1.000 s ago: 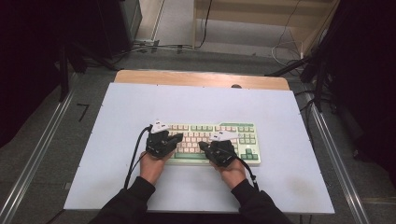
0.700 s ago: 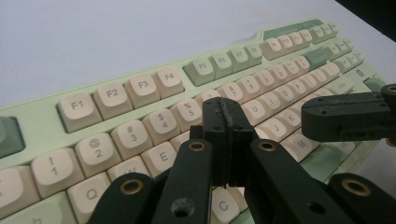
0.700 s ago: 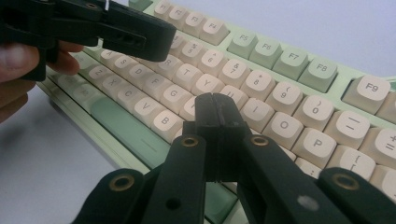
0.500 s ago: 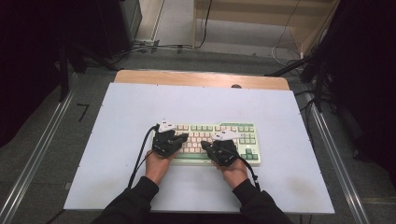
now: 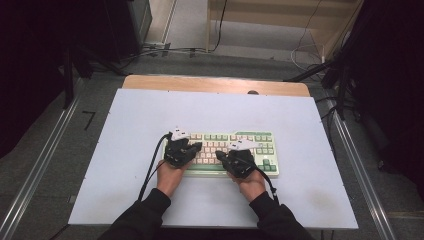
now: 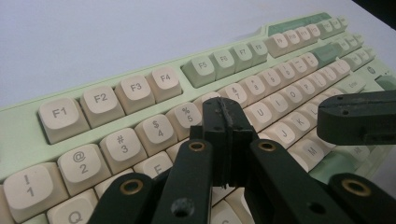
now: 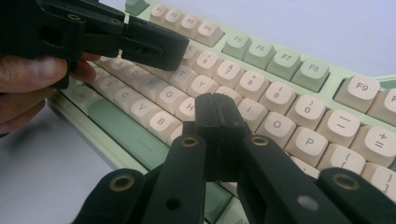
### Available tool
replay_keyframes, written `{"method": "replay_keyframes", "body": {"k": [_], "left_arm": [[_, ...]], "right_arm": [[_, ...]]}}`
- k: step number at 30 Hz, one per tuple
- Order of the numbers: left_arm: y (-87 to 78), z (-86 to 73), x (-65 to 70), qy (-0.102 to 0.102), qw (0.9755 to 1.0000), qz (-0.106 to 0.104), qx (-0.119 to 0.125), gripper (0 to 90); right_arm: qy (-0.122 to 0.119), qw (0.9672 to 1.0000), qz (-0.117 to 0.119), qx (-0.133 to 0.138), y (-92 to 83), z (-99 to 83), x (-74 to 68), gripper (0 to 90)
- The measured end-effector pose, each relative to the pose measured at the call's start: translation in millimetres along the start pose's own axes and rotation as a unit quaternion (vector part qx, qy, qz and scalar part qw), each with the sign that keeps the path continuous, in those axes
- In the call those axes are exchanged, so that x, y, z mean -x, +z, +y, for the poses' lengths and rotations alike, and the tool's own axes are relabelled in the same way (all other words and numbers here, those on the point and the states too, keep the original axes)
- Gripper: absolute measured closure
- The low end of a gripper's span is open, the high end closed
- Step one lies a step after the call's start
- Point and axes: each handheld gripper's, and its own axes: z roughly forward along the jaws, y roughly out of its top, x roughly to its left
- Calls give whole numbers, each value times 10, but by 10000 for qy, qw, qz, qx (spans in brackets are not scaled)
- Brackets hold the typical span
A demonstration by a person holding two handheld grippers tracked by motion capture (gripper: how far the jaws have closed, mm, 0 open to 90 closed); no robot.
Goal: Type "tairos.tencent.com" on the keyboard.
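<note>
The gripper (image 5: 196, 146) hides several keyboard (image 5: 260, 150) keys (legends unreadable).

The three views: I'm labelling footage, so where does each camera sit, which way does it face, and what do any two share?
High view: above the person's side of the table, looking forward and down; both forearms, hands, left tool and right tool over the keyboard.
Left gripper view: rides the left tool, looking along its shut jaws across the number row; right tool at right.
Right gripper view: rides the right tool, facing the letter keys; left tool and fingers at left.
Shared: every view shows the keyboard.
</note>
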Motion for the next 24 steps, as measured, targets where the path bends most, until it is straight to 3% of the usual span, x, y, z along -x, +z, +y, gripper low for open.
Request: {"method": "replay_keyframes", "body": {"k": [24], "left_arm": [[52,9,19,39,10000,-9,-90,900]], "right_arm": [[13,10000,14,26,-7,4,15,874]]}}
